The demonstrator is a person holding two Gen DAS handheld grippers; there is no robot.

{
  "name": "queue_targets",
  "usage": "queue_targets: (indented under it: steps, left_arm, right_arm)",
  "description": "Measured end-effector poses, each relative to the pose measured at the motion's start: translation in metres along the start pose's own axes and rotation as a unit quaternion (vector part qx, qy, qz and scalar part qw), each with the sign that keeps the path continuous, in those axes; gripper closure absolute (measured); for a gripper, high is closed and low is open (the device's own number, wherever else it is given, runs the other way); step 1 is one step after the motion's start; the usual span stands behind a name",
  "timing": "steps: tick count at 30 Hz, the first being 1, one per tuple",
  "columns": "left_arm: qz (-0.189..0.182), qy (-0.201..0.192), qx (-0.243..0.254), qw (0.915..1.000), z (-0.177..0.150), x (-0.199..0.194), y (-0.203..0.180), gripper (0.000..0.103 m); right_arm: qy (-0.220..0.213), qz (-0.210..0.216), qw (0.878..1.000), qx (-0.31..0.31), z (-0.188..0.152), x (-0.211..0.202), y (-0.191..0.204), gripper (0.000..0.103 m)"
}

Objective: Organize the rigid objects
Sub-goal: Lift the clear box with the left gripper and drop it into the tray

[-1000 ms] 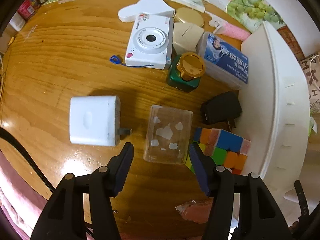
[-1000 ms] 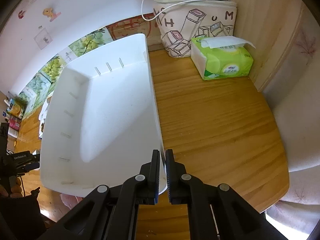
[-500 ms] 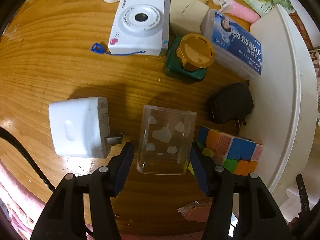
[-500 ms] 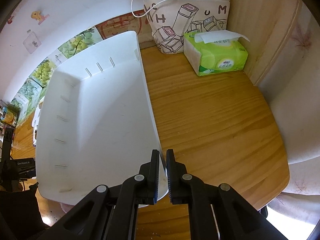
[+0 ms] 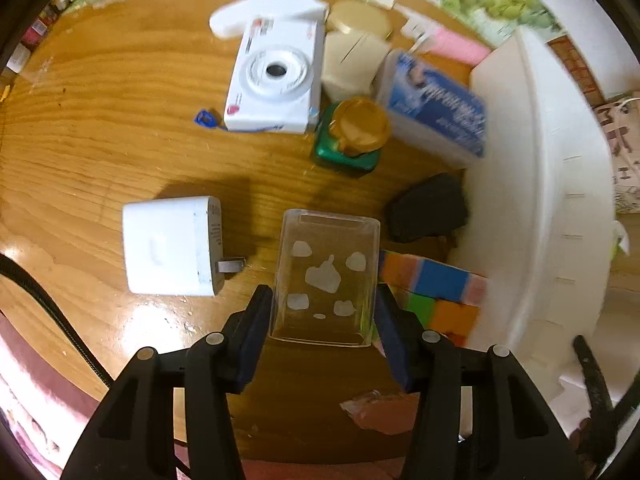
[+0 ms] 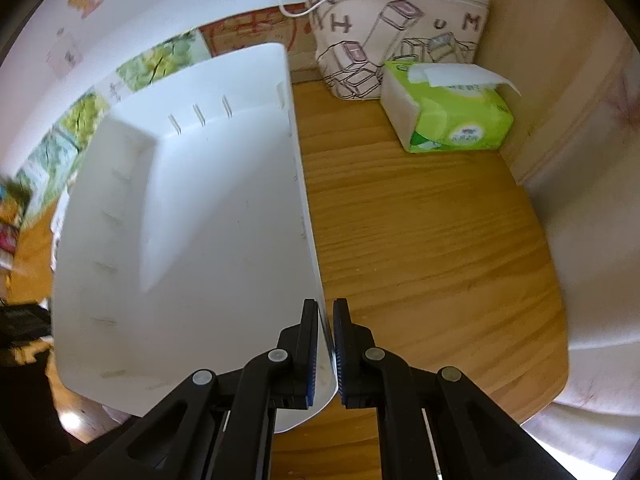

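The step in hand looks like the pick-up of the clear box: the left gripper straddles its near end, jaws spread a little wider than the box, one finger close along each long side. Whether the pads already touch the plastic I cannot tell; no squeeze shows. The next move, I'd judge, calls for closing squarely on the smooth sides, lifting straight up, then carrying it right to the white tray.

The box lies flat on the table. Just to its left sits a white charger, prongs pointing at the box; just to its right, a colourful puzzle cube sits against the tray wall, close to the right finger, so it could get nudged. Further out lie a black plug, a green bottle with a gold cap, a white camera and a blue-labelled case.

The right gripper is clamped on the tray's near corner, the thin wall pinched between nearly closed jaws. The tray holds nothing yet. Beyond it on the table stand a green tissue pack and a printed bag.
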State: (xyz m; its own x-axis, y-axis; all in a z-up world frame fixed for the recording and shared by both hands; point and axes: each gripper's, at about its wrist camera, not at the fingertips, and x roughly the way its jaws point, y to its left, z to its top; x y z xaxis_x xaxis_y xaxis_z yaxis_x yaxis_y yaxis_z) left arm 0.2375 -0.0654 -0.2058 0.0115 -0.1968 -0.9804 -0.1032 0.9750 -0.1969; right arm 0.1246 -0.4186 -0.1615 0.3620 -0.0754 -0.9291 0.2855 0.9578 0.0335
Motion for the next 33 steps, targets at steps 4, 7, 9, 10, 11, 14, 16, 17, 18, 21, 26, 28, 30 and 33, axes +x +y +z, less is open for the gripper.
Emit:
queue_targets:
  steps: [4,7,9,10,11,14,16,17,18,21,26,28,30,33]
  left_arm:
    - [0.001,-0.044,0.009,0.999,-0.009,-0.028,-0.012,0.048]
    - [-0.002,-0.085,0.028,0.996,-0.018,-0.053,-0.026,0.048]
    - [-0.006,-0.114,0.049,0.9922,-0.025,-0.066,-0.039,0.048]
    - [-0.009,-0.132,0.065,0.9891,-0.03,-0.073,-0.047,0.048]
    - [-0.013,-0.144,0.076,0.9866,-0.032,-0.076,-0.055,0.048]
    - [-0.046,-0.173,0.117,0.9768,-0.044,-0.083,-0.071,0.048]
    - [-0.068,-0.185,0.142,0.97,-0.057,-0.087,-0.077,0.048]
    - [-0.074,-0.192,0.157,0.9661,-0.062,-0.085,-0.084,0.048]
    - [-0.077,-0.197,0.173,0.962,-0.067,-0.084,-0.09,0.048]
    - [-0.08,-0.202,0.218,0.9515,-0.076,-0.077,-0.112,0.048]
    - [-0.087,-0.194,0.257,0.9428,-0.097,-0.066,-0.139,0.042]
    - [-0.087,-0.19,0.263,0.9418,-0.105,-0.064,-0.143,0.035]
    - [-0.084,-0.193,0.264,0.9414,-0.11,-0.064,-0.144,0.032]
    - [-0.076,-0.2,0.255,0.943,-0.118,-0.066,-0.14,0.031]
  right_arm:
    - [0.003,-0.004,1.0,-0.021,0.001,0.005,0.002,0.094]
    - [0.006,0.005,1.0,-0.029,0.001,0.007,0.0,0.095]
    - [0.007,0.007,0.999,-0.037,0.001,0.008,0.001,0.095]
    - [0.009,0.007,0.999,-0.042,0.001,0.009,0.002,0.095]
    - [0.01,0.007,0.999,-0.048,0.0,0.01,0.003,0.095]
    - [0.012,0.008,0.998,-0.06,-0.001,0.01,0.004,0.095]
    - [0.016,0.012,0.998,-0.064,-0.001,0.011,0.004,0.095]
    - [0.017,0.014,0.998,-0.066,-0.002,0.012,0.004,0.095]
    - [0.019,0.015,0.997,-0.068,-0.002,0.013,0.004,0.095]
    - [0.028,0.015,0.997,-0.074,-0.004,0.014,0.005,0.095]
    - [0.039,0.011,0.996,-0.085,-0.006,0.017,0.006,0.095]
    - [0.043,0.015,0.995,-0.085,-0.008,0.019,0.005,0.094]
    - [0.048,0.02,0.995,-0.086,-0.009,0.02,0.004,0.095]
    - [0.053,0.023,0.994,-0.09,-0.012,0.023,0.003,0.095]
